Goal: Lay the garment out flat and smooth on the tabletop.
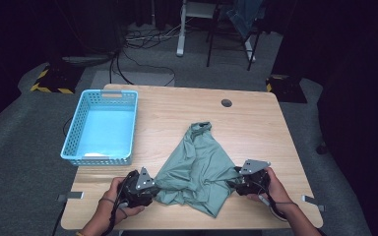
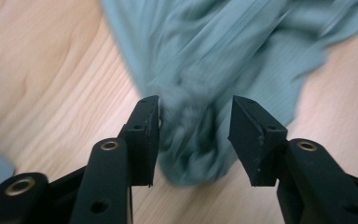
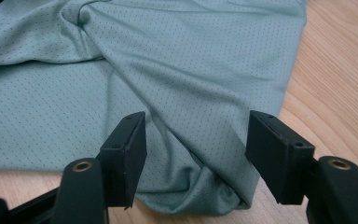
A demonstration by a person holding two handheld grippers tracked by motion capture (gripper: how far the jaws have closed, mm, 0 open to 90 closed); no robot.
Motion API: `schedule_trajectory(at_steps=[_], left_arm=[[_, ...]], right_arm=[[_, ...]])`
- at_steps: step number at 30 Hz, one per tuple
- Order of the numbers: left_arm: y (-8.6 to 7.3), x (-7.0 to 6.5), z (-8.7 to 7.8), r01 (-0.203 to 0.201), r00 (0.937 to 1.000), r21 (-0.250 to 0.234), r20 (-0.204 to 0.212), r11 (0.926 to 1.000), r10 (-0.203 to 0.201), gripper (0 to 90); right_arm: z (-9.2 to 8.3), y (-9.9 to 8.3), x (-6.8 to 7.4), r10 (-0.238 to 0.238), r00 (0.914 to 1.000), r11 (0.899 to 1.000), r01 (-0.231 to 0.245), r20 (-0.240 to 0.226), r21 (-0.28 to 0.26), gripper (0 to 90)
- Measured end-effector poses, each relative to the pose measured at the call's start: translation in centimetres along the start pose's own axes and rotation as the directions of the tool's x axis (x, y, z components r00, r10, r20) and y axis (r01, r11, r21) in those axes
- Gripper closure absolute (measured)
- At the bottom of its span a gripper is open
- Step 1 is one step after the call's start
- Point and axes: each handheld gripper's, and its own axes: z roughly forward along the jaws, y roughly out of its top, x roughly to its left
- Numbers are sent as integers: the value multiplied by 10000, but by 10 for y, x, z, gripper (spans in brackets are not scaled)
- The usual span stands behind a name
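A sage-green garment [image 1: 197,169] lies rumpled on the tabletop [image 1: 256,123], spread wide along the near edge and narrowing to a bunched peak further back, toward the middle of the tabletop. It looks like thin, dotted sports mesh [image 3: 177,60]: light, limp, a bit slick, so I'd expect it to slide and fold over itself the moment it's tugged, with no risk of breaking. The best places to take hold, to my eye, are the two near corners, where the fabric already gathers into thick folds that a pad can bite on.

Now the left hand-held gripper [image 1: 140,189], sitting at the garment's left near corner. In the left gripper view its jaws stand about half open, with a wad of the cloth [image 2: 193,140] lying between them; the left pad brushes the wad, the right pad stands clear of it. Nothing is pinched.

Over to the right hand-held gripper [image 1: 248,179], at the garment's right near edge. Its jaws stand moderately wide, straddling a folded hem [image 3: 200,186], and both pads are clear of the fabric, so no grip there either.

Off to the garment's left and further back sits a light blue basket [image 1: 103,125], well apart from the cloth. Beyond the garment, near the tabletop's far edge, there's a small round cable hole [image 1: 226,103].
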Motion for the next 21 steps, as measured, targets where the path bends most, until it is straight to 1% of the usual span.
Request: schedule_trajectory(at_steps=[1, 3, 4, 5, 7, 8, 9, 10, 13, 14, 16, 17, 19, 21], left_arm=[[5, -3, -1, -114, 9999, -83, 94, 9999, 114, 492], [19, -9, -4, -327, 9990, -423, 285, 9986, 340, 479], [19, -9, -4, -327, 9990, -423, 285, 9986, 340, 470], [30, -15, -3, -570, 9973, -569, 436, 9968, 595, 467], [39, -21, 1, -880, 9941, -556, 595, 9946, 912, 471], [44, -24, 5, -1093, 9918, -493, 616, 9928, 1122, 471], [49, -27, 11, -1207, 9901, -408, 677, 9918, 1233, 467], [51, -28, 14, -1243, 9893, -337, 729, 9917, 1265, 467], [60, -33, 28, -1531, 9849, -122, 794, 9881, 1536, 470], [63, -34, 32, -1676, 9827, -48, 795, 9859, 1674, 484], [68, -37, 42, -1808, 9810, 124, 735, 9834, 1794, 492], [71, -38, 47, -1849, 9793, 238, 886, 9825, 1821, 499], [73, -40, 54, -1952, 9782, 419, 810, 9799, 1913, 548], [73, -42, 61, -2138, 9753, 674, 723, 9746, 2089, 636]], right_arm=[[1, 0, 0, 4, 10000, 10000, -4, -6, 15, 382], [1, 1, 1, -5, 10000, 10000, 5, -39, 24, 382], [2, 1, 2, -48, 10000, 10000, 48, -37, 28, 382], [2, 1, 2, -76, 10000, 10000, 77, -64, 38, 382], [3, 1, 3, -83, 9999, 9999, 84, -105, 62, 382], [3, 0, 3, -83, 9999, 9999, 84, -100, 76, 382], [3, 0, 3, -104, 9999, 9999, 105, -106, 84, 382], [3, 0, 3, -106, 9999, 9999, 106, -115, 79, 382], [3, -1, 3, -103, 9999, 9999, 104, -113, 83, 382], [2, -1, 4, -114, 9999, 9999, 115, -109, 83, 382], [3, -1, 4, -116, 9999, 9999, 117, -124, 83, 381], [3, -1, 4, -101, 9999, 9999, 102, -124, 84, 381], [3, -1, 4, -134, 9998, 9999, 135, -114, 76, 381], [3, 0, 5, -142, 9998, 9999, 142, -133, 65, 382]])
